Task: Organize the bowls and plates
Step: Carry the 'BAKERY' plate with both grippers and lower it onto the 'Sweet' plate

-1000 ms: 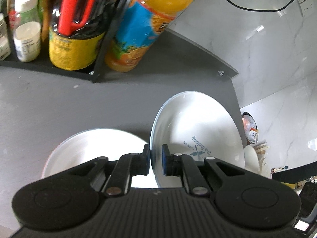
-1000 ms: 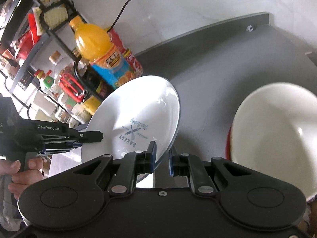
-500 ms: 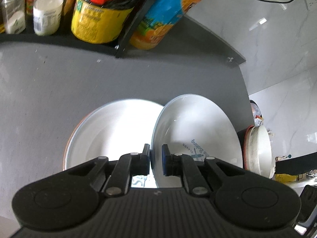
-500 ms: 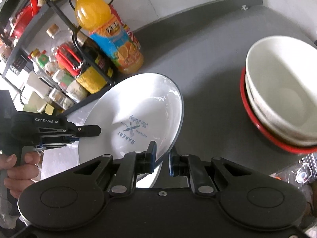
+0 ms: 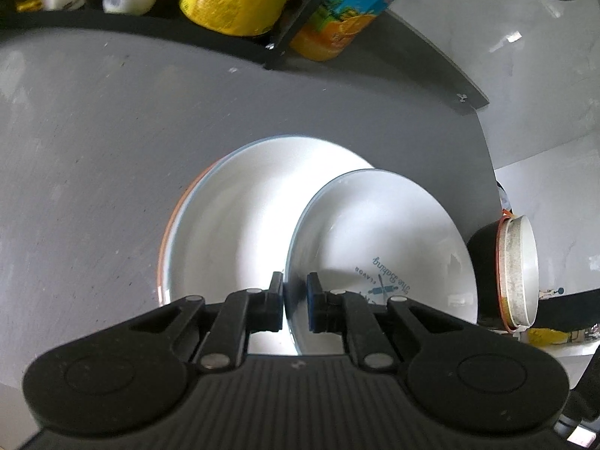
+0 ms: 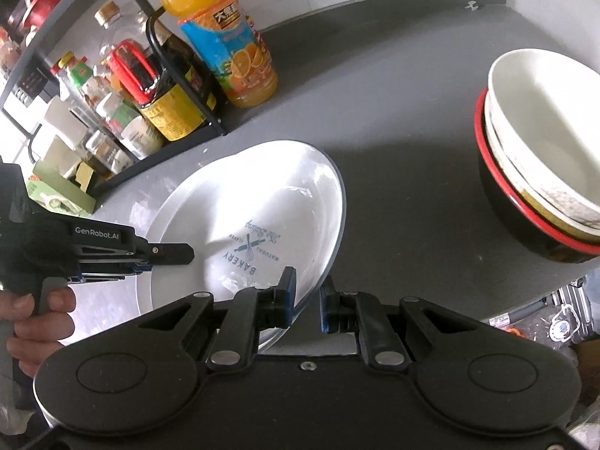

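Observation:
A white plate printed "Bakery" (image 5: 375, 232) hangs tilted just above a stack of white plates (image 5: 232, 225) on the grey counter. My left gripper (image 5: 295, 292) is shut on its near rim. In the right wrist view the same plate (image 6: 270, 202) has its right rim between the fingers of my right gripper (image 6: 307, 296), which is shut on it. The left gripper (image 6: 180, 258) grips the opposite edge there, held by a hand (image 6: 33, 322). A stack of bowls (image 6: 543, 142), white ones inside a black and red one, stands to the right, apart from the plate.
A black wire rack (image 6: 150, 86) full of bottles and jars lines the back left. An orange juice bottle (image 6: 225, 45) stands beside it. The counter's edge (image 5: 487, 187) falls away on the right, just past the bowls (image 5: 519, 270).
Both grippers have carried the Bakery plate down and back over the plate stack. The rack has slid toward the top of the views, and the bowl stack now sits farther to the right.

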